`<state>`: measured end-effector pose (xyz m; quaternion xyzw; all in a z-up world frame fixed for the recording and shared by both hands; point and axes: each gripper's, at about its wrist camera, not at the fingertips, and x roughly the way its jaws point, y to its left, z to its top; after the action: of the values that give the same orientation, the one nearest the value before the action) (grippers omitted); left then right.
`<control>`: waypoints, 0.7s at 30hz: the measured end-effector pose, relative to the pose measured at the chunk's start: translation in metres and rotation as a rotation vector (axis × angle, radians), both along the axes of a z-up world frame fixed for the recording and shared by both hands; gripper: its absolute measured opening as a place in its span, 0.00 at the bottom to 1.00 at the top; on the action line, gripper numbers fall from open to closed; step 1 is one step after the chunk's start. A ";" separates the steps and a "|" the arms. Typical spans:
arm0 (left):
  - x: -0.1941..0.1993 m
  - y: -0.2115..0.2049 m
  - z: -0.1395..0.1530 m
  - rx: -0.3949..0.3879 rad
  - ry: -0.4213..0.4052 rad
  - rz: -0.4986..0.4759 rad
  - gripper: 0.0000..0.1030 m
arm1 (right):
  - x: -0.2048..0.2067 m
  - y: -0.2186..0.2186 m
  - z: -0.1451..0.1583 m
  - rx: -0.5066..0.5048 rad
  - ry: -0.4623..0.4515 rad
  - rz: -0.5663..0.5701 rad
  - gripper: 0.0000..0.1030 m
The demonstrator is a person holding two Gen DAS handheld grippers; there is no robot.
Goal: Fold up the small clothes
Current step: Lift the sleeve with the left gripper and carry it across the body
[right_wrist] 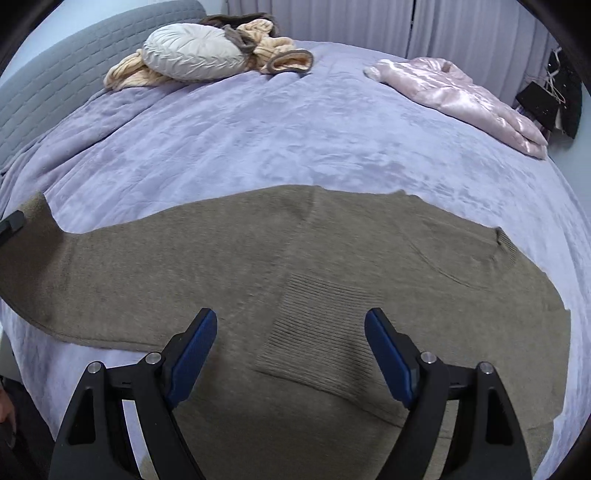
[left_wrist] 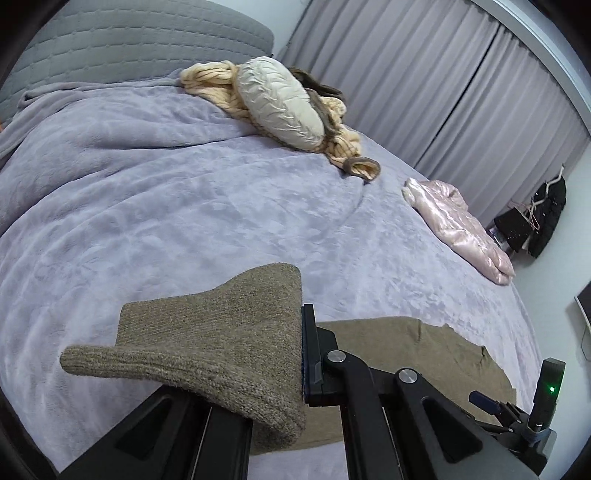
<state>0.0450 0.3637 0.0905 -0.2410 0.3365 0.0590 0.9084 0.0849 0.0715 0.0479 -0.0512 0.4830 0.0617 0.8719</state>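
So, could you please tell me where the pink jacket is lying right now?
In the right wrist view the pink jacket lies folded at the far right of the bed, near the curtains, well beyond the brown sweater.

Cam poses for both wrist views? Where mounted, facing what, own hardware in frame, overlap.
Left wrist: sits on the left claw, looking along its fingers across the bed toward the curtains; the claw is shut on a lifted brown sweater edge.
Right wrist: sits on the right claw, tilted down over the sweater spread flat; jaws open, nothing between them.
Shared: the sweater, round cushion, pink jacket, headboard.
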 end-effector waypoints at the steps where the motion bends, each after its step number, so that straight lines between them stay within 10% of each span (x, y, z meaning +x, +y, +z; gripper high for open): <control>1: 0.004 -0.013 0.003 0.008 -0.003 -0.025 0.05 | -0.003 -0.009 0.002 0.001 -0.006 -0.008 0.82; 21: 0.046 -0.226 0.037 0.143 0.015 -0.315 0.05 | -0.068 -0.200 0.019 0.023 -0.079 -0.249 0.82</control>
<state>0.0911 0.1376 0.1278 -0.1197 0.3719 -0.0587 0.9186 0.0165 -0.1282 0.0670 0.0168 0.4503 -0.0433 0.8917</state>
